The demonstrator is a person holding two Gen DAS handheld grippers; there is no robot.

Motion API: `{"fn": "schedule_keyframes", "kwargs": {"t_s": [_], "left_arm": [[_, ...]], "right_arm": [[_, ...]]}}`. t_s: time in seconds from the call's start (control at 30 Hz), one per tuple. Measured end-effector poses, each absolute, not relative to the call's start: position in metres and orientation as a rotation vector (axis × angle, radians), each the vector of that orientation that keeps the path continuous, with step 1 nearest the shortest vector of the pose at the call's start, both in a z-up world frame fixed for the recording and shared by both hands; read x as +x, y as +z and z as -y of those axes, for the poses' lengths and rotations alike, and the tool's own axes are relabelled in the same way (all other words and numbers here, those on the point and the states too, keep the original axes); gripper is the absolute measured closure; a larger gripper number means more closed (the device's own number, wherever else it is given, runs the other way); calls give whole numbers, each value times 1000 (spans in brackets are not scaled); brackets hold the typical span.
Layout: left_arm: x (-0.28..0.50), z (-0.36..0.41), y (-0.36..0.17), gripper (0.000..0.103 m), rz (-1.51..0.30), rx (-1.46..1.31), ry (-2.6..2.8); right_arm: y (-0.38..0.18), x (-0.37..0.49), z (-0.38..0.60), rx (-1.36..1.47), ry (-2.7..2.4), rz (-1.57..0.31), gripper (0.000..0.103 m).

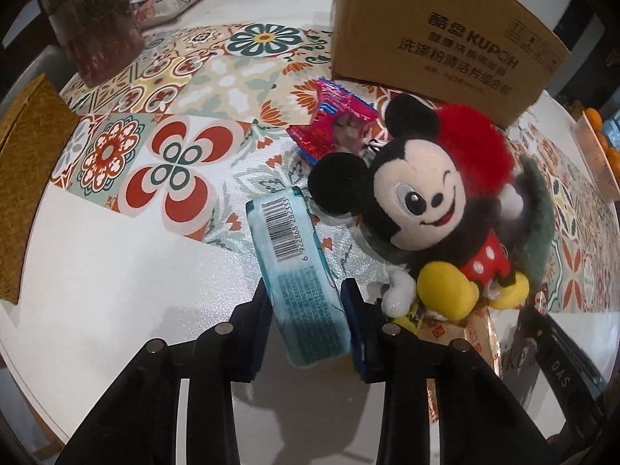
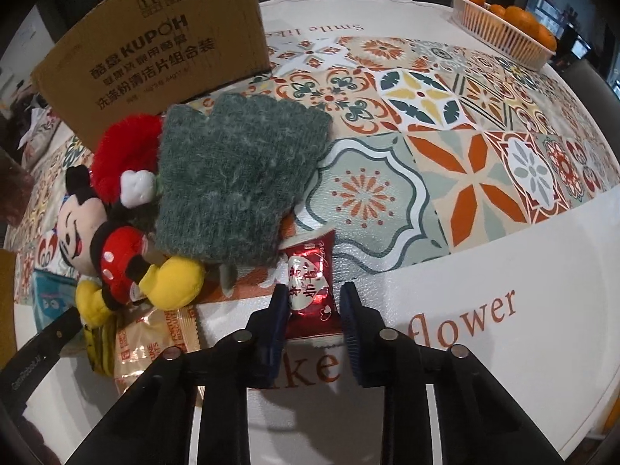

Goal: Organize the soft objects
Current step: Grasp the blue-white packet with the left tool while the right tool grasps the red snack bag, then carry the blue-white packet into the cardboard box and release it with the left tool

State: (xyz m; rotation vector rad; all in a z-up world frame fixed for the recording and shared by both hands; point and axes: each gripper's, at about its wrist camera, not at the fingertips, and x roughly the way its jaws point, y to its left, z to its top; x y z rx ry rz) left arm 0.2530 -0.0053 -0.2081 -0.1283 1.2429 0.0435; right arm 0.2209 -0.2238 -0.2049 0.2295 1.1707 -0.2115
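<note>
My left gripper (image 1: 304, 302) is shut on a pale blue tissue pack (image 1: 294, 263) with a barcode, lying on the table. Right of it a Mickey Mouse plush (image 1: 426, 201) lies on a red fluffy pompom (image 1: 476, 143) and a green knit glove (image 1: 538, 209). A pink snack packet (image 1: 337, 120) lies behind. My right gripper (image 2: 314, 306) is open, its fingers either side of a red candy wrapper (image 2: 310, 286). The green glove (image 2: 236, 186), the Mickey plush (image 2: 112, 248) and the red pompom (image 2: 124, 147) are to its left.
A KUPOH cardboard box (image 1: 438, 31) stands at the back; it also shows in the right wrist view (image 2: 155, 46). A woven mat (image 1: 27, 178) lies at left. A basket of oranges (image 2: 503, 27) stands far right. Gold snack packets (image 2: 155, 345) lie under the plush.
</note>
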Motion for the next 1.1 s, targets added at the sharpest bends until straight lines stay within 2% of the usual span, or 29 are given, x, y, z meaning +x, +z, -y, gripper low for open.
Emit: {"fn": "schedule_keyframes", "kwargs": {"t_s": [0.23,0.7,1.1], "left_arm": [[239,8,-202,76,-1207,-115,-29],[218,14,-157,77,-1067,-87,-120],[216,17,-93,77,-894,-64,-181]], "right_arm": [[-193,212,224,240,-169,-1135,76],[-144,188,223,229,-109,-1003,79],[-79,181,215,219,-47,-797,79]]}}
